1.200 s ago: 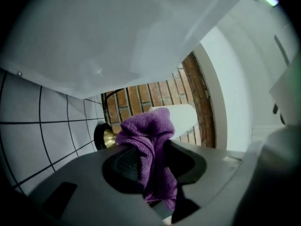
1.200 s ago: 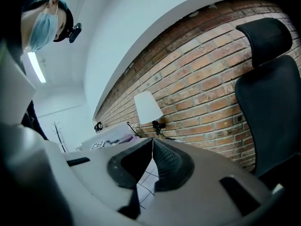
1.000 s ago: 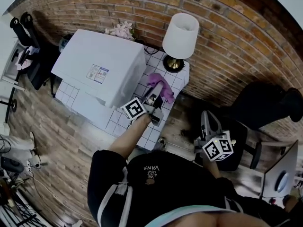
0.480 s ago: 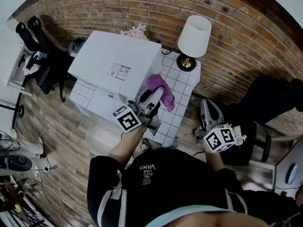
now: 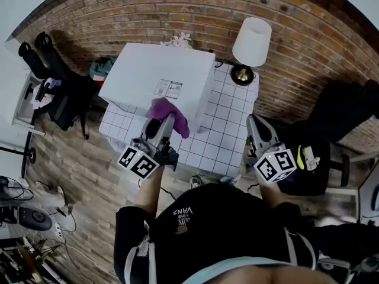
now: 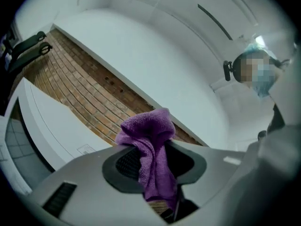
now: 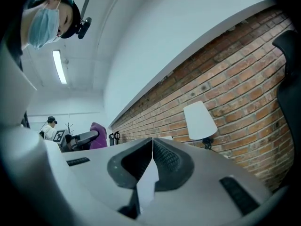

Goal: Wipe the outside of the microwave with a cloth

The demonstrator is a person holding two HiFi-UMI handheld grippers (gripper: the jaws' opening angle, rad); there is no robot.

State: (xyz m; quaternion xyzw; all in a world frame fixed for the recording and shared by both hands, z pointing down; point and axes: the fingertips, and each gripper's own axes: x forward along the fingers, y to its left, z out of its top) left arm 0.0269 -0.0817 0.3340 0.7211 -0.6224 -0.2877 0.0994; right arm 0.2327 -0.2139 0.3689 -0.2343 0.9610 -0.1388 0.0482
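Note:
The white microwave (image 5: 155, 78) stands on a white tiled table (image 5: 228, 135). My left gripper (image 5: 166, 120) is shut on a purple cloth (image 5: 168, 110), which rests against the microwave's near edge close to its label. In the left gripper view the cloth (image 6: 149, 142) bunches up between the jaws of that gripper (image 6: 153, 160), with the microwave's top (image 6: 49, 126) to the lower left. My right gripper (image 5: 253, 123) hovers over the table's right edge, shut with nothing in it. Its jaws (image 7: 151, 144) meet, pointing along the brick wall.
A lamp with a white shade (image 5: 252, 41) stands at the table's far right corner, seen also in the right gripper view as the lamp (image 7: 199, 120). A brick wall (image 5: 195, 5) runs behind. Black chairs (image 5: 65, 93) crowd the left; another dark chair (image 5: 343, 120) is on the right.
My left gripper carried the cloth from the table beside the microwave leftward onto the microwave's near edge. The right gripper rose toward the table's right edge. The view shifted.

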